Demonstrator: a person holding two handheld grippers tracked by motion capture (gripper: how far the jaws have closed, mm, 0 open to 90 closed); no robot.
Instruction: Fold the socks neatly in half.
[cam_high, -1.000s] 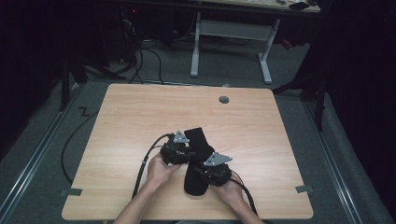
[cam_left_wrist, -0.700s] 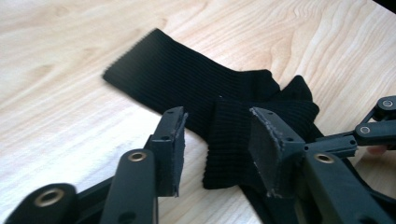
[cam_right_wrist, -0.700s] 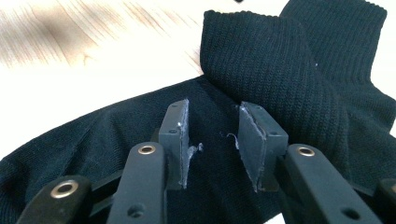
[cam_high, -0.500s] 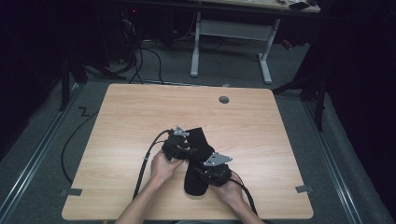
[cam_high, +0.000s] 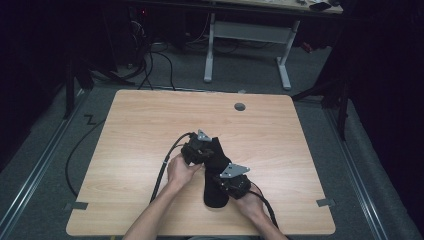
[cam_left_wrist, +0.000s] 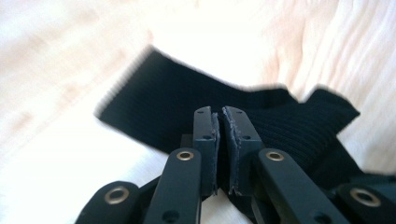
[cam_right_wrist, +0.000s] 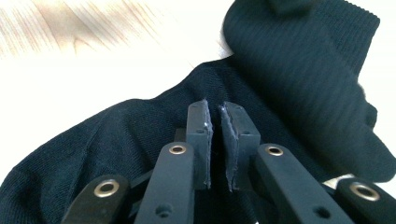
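Left gripper (cam_high: 201, 148) shifted sideways, both grippers' jaws (just closing) clamped on one black sock (cam_high: 216, 170).

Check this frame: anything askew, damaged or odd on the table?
Nothing damaged or spilled. The black sock lies bent on the table, its cuff doubled over. The left gripper and right gripper have just closed, each pinching its fabric.

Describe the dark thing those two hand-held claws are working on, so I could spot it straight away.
Look at the near half of the pale wooden table, between the person's two hands. There lies a black ribbed sock, its length running away from the person, with the left gripper at its far part and the right gripper near its front end. It is the sole soft, cloth item on the table.
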